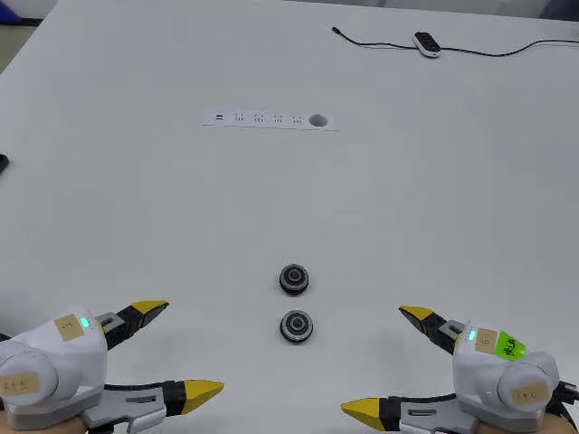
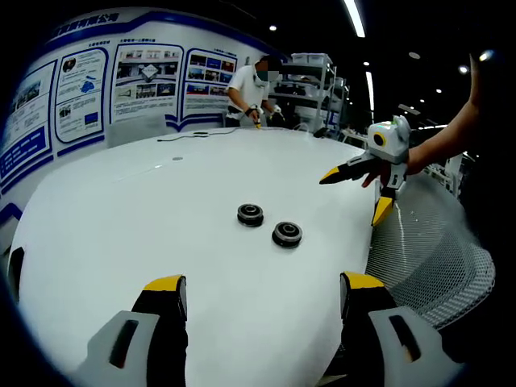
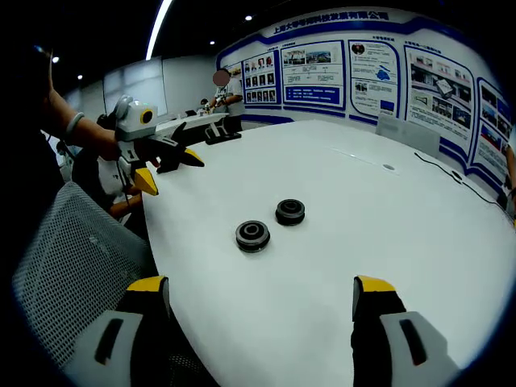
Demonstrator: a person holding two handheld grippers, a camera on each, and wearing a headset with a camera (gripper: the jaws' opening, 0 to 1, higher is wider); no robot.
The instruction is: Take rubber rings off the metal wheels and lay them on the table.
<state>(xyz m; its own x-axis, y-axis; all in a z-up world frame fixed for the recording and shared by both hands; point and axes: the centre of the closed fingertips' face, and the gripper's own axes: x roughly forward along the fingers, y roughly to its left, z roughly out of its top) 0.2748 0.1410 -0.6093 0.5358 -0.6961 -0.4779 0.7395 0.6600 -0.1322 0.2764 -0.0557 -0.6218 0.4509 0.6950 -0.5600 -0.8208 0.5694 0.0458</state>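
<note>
far wheel and near wheel, rings on, rest on the bench — left gripper, right gripper: fingers spread, stickers illegible.

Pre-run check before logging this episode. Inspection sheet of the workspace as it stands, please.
Surface: white table, no marks seen.
Job's things: far wheel and near wheel lie flat, apart; rubber rings apparently on both; no loose ring seen.
Clutter: socket strip set in the top; dark object at the left edge, unidentifiable.
Grippers: left gripper and right gripper open, empty, flanking the near wheel.
Cables: black cable with inline controller, far right.
Surroundings: wall posters, mesh chair, a person at the far end.
</note>
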